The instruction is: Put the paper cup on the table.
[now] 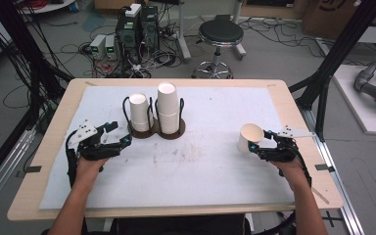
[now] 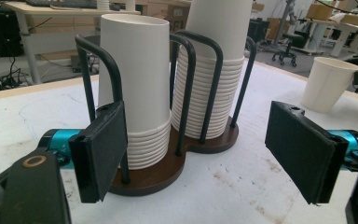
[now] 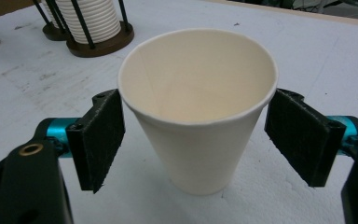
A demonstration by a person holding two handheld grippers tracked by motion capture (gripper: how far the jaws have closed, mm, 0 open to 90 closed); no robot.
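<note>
A brown two-slot cup holder with black wire loops stands on the mat at centre left. It carries a short stack of white paper cups and a taller stack. My left gripper sits just left of the holder, open, its jaws wide before the base and short stack. A single white cup stands upright at the right. My right gripper is open with this cup between its pads; small gaps show on both sides.
A white mat covers most of the wooden table. Beyond the far edge are a black stool and computer boxes with cables. A black frame post rises at the right.
</note>
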